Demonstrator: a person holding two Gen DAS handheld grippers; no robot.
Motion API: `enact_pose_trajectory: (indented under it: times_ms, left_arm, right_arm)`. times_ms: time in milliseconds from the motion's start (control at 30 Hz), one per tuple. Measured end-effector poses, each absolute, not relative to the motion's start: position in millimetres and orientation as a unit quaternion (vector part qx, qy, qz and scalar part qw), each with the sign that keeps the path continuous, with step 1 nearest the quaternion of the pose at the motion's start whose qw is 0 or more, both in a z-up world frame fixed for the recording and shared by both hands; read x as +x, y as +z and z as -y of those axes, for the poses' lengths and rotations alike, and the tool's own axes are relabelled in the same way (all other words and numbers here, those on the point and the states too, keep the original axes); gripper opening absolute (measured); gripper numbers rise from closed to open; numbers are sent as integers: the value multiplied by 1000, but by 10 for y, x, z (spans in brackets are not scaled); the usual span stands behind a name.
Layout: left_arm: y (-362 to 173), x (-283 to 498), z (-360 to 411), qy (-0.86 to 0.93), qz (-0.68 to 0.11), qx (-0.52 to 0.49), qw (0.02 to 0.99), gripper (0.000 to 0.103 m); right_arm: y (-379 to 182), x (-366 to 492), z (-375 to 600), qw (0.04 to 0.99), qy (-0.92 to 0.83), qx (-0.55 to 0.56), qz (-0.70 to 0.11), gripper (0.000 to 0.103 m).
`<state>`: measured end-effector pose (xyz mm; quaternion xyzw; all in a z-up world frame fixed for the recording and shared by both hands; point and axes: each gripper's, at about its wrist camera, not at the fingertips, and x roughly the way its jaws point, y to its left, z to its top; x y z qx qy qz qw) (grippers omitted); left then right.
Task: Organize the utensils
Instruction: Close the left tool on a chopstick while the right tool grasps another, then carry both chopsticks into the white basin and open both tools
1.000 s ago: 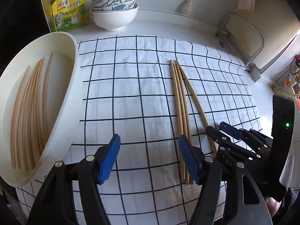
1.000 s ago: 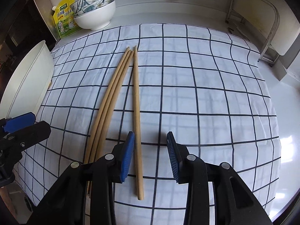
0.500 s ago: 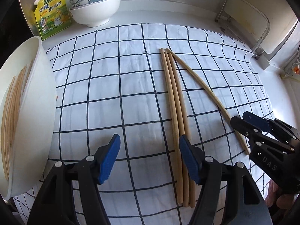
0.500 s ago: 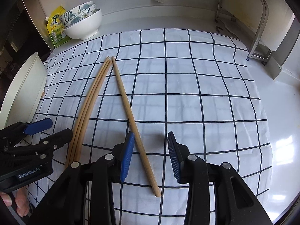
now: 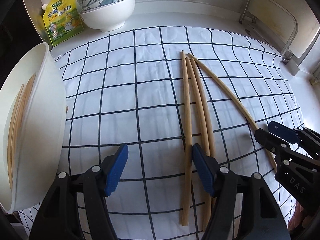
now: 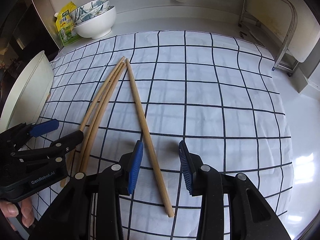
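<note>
While both grippers hang open over cloth (image 6: 220,100), I see right gripper (image 6: 161,166) straddling lone chopstick (image 6: 144,124); left gripper (image 5: 158,166) empty beside three chopsticks (image 5: 197,104); more chopsticks in tub (image 5: 40,108).

4 pale wooden chopsticks (image 5: 188,120) lie flat on the checked cloth (image 5: 120,100), far tips bunched together. 3 run nearly side by side; the 4th (image 6: 146,128) splays off to the right. More chopsticks (image 5: 18,116) rest inside the white tray (image 5: 46,120) at left.
</note>
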<state>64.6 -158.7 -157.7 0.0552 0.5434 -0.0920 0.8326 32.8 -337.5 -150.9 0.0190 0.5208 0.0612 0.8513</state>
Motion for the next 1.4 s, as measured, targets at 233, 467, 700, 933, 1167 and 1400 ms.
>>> enact_pose_trajectory:
  times_ms: [233, 467, 700, 933, 1167, 1400]
  left_arm:
    - [-1588, 768, 1650, -87, -536, 50, 838, 64]
    - [-1559, 779, 1711, -101, -531, 48, 840, 11]
    - [-1525, 751, 1610, -116, -550, 23, 827, 7]
    - [-1148, 588, 1353, -131, -537, -6, 833, 7]
    - [-585, 560, 876, -132, -492, -19, 861, 7]
    - [-227, 576, 207, -108, -458, -40, 881, 7]
  right_arm:
    - [-1527, 450, 3239, 856, 70, -25, -512, 36]
    - [-1543, 444, 3150, 864, 76, -44, -496, 21]
    - [-1501, 440, 3190, 858, 84, -6, -507, 6]
    - [-1105, 336, 3161, 867, 85, 51, -489, 6]
    - [-502, 336, 2716, 891, 111, 49, -437, 6]
    - [-34, 408, 2075, 906, 156, 27, -392, 6]
